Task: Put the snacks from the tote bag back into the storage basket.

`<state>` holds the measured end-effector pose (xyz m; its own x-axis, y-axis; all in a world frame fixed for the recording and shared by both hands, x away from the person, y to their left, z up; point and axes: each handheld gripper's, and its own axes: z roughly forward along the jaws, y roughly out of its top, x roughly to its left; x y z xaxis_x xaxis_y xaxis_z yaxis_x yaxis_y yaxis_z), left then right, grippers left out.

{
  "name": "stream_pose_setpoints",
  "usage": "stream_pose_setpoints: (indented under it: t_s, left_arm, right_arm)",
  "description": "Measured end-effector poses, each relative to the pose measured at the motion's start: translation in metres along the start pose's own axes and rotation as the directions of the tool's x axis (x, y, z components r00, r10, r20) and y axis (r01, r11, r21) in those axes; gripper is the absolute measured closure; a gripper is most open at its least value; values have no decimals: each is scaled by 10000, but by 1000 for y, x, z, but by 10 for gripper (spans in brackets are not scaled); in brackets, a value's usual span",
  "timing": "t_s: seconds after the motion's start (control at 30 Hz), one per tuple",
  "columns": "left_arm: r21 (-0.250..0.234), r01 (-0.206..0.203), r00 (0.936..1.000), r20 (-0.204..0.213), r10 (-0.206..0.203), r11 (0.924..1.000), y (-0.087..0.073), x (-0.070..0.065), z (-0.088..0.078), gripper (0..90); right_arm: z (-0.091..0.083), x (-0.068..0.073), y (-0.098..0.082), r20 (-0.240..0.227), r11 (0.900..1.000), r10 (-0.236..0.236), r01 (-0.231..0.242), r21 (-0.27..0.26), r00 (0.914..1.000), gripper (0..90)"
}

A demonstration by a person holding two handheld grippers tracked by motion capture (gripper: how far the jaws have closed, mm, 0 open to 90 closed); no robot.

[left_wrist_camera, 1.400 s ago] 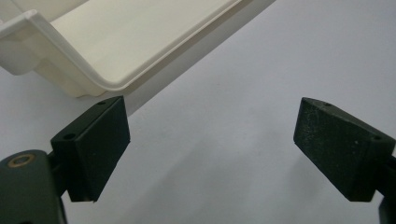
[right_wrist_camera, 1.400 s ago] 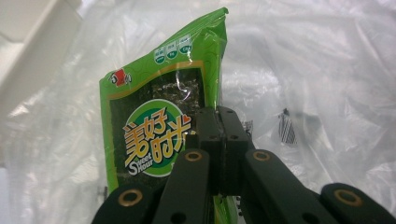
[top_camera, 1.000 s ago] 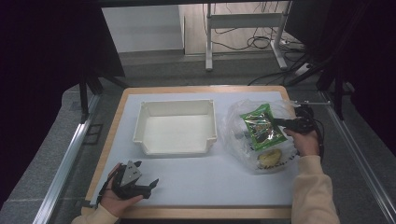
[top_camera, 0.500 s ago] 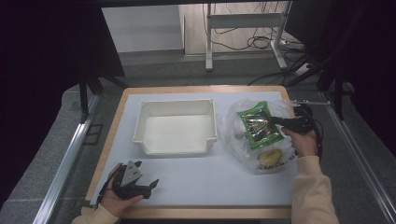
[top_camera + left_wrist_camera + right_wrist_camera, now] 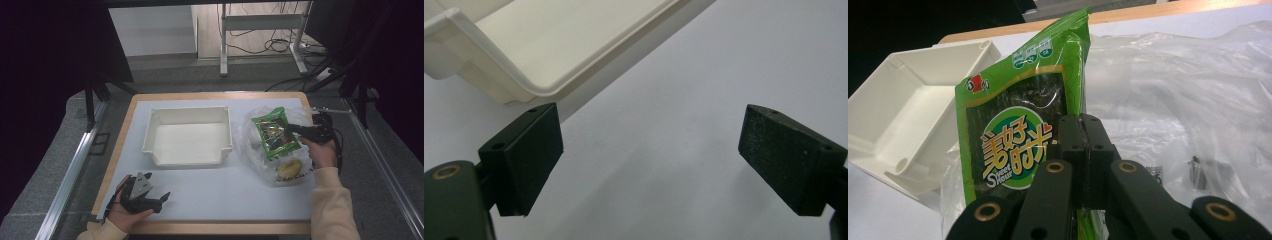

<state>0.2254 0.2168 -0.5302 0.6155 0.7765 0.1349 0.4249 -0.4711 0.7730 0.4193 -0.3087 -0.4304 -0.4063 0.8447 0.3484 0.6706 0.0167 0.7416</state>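
Pinching green snack packet [image 5: 1018, 145], right gripper [image 5: 1083, 131] fingers clamped on its edge above clear plastic bag [image 5: 260, 150]; yellowish item [image 5: 289, 169] inside, possibly fruit. White bin [image 5: 187, 137] empty. Left gripper [image 5: 649, 150] fingers spread over tabletop [image 5: 225, 192].

We see the green snack packet [image 5: 272, 133] higher and farther back than a second ago: our right claw [image 5: 295, 129], jaws pinched on its edge, has drawn it up out of the clear plastic bag [image 5: 260, 160], away from the yellow item [image 5: 289, 169] left inside. The right hand [image 5: 320, 150] has moved back with it.
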Motion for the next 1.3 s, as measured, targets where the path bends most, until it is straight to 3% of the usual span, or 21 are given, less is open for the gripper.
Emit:
stream_pose_setpoints:
  t_s: [0.43,1.3]
  left_arm:
    - [16,-16,10000,-4,16,10000,0,-1,1,109]
    - [123,-41,10000,16,41,9999,0,-4,3,109]
  right_arm:
    - [4,17,3,-274,9996,-93,86,-278,9996,900]
    - [13,35,5,-330,9984,-243,225,-521,9992,900]
